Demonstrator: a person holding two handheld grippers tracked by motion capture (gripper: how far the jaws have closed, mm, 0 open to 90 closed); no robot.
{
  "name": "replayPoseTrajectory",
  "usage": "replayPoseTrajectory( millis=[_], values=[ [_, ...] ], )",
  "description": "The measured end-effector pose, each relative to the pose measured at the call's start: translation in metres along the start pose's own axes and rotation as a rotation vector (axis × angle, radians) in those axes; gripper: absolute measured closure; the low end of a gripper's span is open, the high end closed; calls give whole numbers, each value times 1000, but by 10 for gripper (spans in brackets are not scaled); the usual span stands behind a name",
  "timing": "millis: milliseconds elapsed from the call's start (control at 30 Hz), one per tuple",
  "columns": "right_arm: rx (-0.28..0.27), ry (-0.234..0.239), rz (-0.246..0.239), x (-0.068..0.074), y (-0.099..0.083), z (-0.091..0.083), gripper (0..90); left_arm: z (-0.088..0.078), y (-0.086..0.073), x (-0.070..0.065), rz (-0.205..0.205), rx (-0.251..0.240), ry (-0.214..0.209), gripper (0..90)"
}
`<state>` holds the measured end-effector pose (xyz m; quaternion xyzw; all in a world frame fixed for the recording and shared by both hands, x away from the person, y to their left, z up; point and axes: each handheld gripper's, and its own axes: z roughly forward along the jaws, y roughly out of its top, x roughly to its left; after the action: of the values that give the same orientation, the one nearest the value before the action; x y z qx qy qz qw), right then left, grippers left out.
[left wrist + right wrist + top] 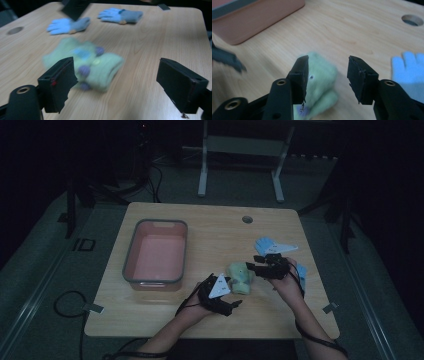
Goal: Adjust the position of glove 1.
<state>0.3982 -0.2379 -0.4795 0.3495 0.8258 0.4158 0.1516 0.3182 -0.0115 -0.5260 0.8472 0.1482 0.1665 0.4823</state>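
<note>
- The left tongs (117, 82) are standing wide, with bare table showing between the two black jaws; the pads are pressing on nothing.
- In the left gripper view the green mittens (86, 63) are lying folded at about 10 o'clock from the gap, partly behind the left jaw and blurred, so contact with that jaw cannot be told.
- The right tongs (328, 76) are standing partly apart, and nothing is sitting between the pads.
- In the right gripper view the green mittens (320, 82) are lying on the wood just behind the left jaw, at about 8 o'clock from the gap, clear of the right jaw.
- In the high view the left tongs (231, 296) are hovering at about 7 o'clock from the green mittens (241, 278), and the right tongs (254, 263) are hovering just beside them at about 2 o'clock.
- The mittens are resting on the table (210, 227), right of its middle, toward the near edge.
- One blue glove (264, 244) is lying at about 12 o'clock from the right tongs, near them.
- In the left gripper view two blue gloves with grey cuffs, (68, 25) and (121, 15), are lying side by side beyond the mittens, at about 12 o'clock.
- A pink bin (131, 252) with a grey rim is sitting at about 10 o'clock from the left tongs, well apart from the mittens.
</note>
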Motion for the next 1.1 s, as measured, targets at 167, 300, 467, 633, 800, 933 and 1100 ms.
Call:
replayPoseTrajectory(
  millis=[167, 300, 467, 633, 800, 933, 1100],
  values=[
    [38, 52, 15, -12, 7, 19, 474, 21, 6, 5, 71, 62, -2, 257],
    [95, 73, 43, -17, 1, 40, 433, 30, 3, 6, 101, 74, 0, 305],
    [140, 104, 92, -21, -8, 59, 387, 41, -3, 8, 163, 140, 12, 340],
    [188, 176, 162, -27, -15, 69, 403, 47, -6, 7, 219, 180, 23, 374],
    [236, 239, 195, -27, -16, 75, 498, 51, -6, 3, 255, 210, 37, 463],
    [233, 251, 206, -26, -17, 74, 610, 51, -6, 5, 260, 213, 71, 578],
    [207, 214, 178, -20, -14, 67, 723, 46, 0, 11, 208, 219, 49, 705]
  ],
)
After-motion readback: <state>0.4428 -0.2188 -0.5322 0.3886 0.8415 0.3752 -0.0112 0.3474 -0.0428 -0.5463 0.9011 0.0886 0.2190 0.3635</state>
